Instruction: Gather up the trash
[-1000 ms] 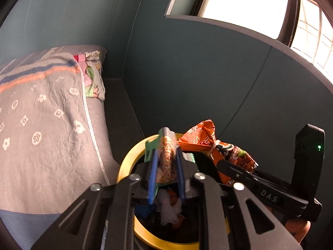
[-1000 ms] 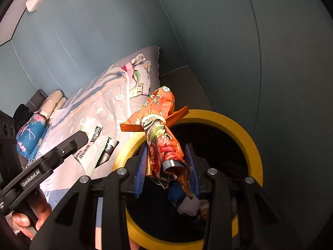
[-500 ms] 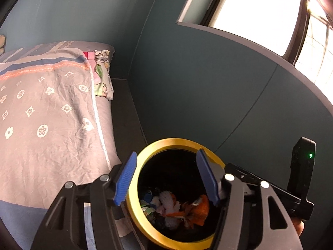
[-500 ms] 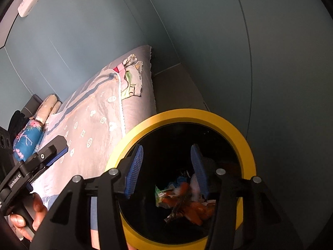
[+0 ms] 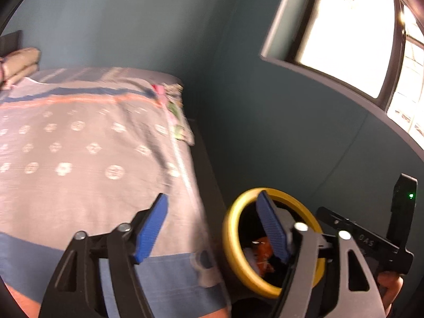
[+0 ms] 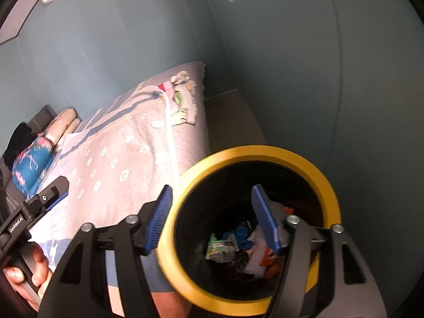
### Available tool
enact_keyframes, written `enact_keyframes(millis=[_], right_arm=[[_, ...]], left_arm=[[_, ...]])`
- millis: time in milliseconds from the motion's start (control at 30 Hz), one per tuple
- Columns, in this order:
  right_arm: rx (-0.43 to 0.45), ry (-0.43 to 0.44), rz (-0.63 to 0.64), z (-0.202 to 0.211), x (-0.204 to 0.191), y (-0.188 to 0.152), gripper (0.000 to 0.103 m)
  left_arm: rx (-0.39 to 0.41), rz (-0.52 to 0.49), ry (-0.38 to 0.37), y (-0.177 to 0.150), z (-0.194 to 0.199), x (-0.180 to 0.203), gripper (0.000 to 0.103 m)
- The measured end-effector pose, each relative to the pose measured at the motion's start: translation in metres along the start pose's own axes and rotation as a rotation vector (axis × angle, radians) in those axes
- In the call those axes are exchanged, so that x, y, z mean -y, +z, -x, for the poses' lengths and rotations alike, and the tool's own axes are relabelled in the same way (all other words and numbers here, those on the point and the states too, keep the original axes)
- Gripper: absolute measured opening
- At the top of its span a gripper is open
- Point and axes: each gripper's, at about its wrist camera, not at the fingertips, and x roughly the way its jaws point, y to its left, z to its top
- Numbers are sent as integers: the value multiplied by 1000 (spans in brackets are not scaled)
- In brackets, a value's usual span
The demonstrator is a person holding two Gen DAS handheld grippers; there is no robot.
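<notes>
A black trash bin with a yellow rim (image 6: 328,185) stands beside the bed; it also shows in the left wrist view (image 5: 230,241). Several wrappers (image 6: 238,246) lie inside, among them an orange one (image 5: 261,251). My left gripper (image 5: 214,228) is open and empty, over the bed's edge to the left of the bin. My right gripper (image 6: 212,217) is open and empty, above the bin's left rim. The left gripper's body shows in the right wrist view (image 6: 34,209), and the right gripper's body shows in the left wrist view (image 5: 371,238).
A bed with a grey patterned cover (image 5: 87,153) fills the left. Folded bedding (image 6: 34,161) and pillows (image 6: 63,124) lie at its far end. A small crumpled cloth (image 6: 182,106) sits on the bed's far corner. Teal walls (image 6: 318,79) and a bright window (image 5: 344,34) close the right side.
Both grippers let go of their wrappers, which fell into the bin, and opened. The left gripper has since swung left over the bed; the right has shifted slightly left.
</notes>
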Motion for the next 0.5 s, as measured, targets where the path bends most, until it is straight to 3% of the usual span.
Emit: enact_keyframes(millis=[200,367,500], right_arm=[[95,28,78,23,-59,-11,92],[210,-17,165,56,-124,-34,95],[237,-5,179,72,-156,-46,95]], left_arm=[[132,25,109,-7,76,-35,94],[231,15,232,-21,143,-50,95],[300,35,317,-34,185,-57,95]])
